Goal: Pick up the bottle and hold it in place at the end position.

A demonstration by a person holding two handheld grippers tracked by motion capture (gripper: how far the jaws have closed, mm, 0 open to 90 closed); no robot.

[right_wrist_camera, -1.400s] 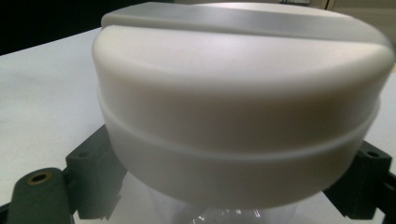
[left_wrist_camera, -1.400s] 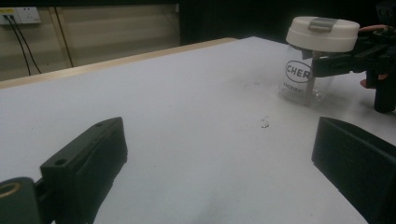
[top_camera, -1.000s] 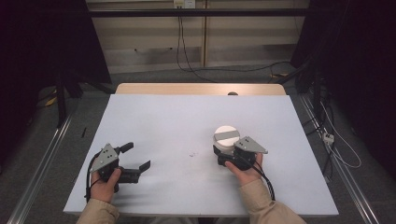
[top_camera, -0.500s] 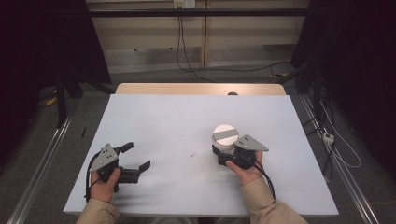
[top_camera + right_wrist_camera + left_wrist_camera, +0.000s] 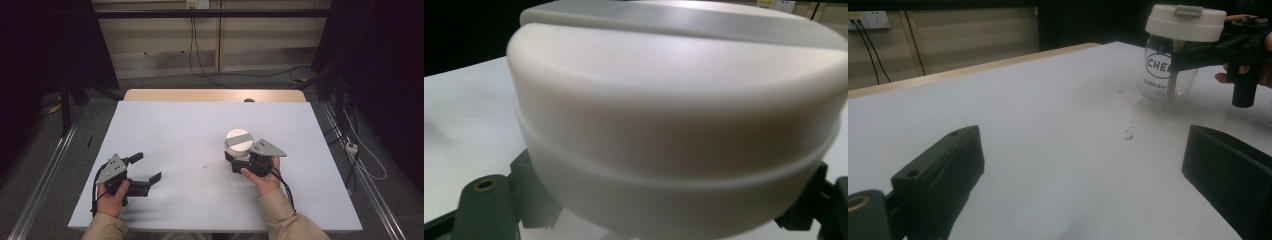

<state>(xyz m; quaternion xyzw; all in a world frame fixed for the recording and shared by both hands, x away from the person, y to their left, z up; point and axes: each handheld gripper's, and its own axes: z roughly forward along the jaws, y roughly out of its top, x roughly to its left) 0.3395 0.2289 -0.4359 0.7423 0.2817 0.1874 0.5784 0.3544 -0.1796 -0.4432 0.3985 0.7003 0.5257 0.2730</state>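
The right tongs point(image 5: 239, 161) clamp the clear jar point(image 5: 1168, 75) just under its white lid point(image 5: 238, 141), likely steadying it right of centre on the worktop point(image 5: 190, 130). The left tongs point(image 5: 147, 170) rest wide open and empty, near left.

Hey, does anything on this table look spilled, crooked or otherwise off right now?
Nothing major. The jar stands upright with its white lid on, and the right gripper has its jaws around the glass. The one oddity is a few small dark specks on the table, between the grippers.
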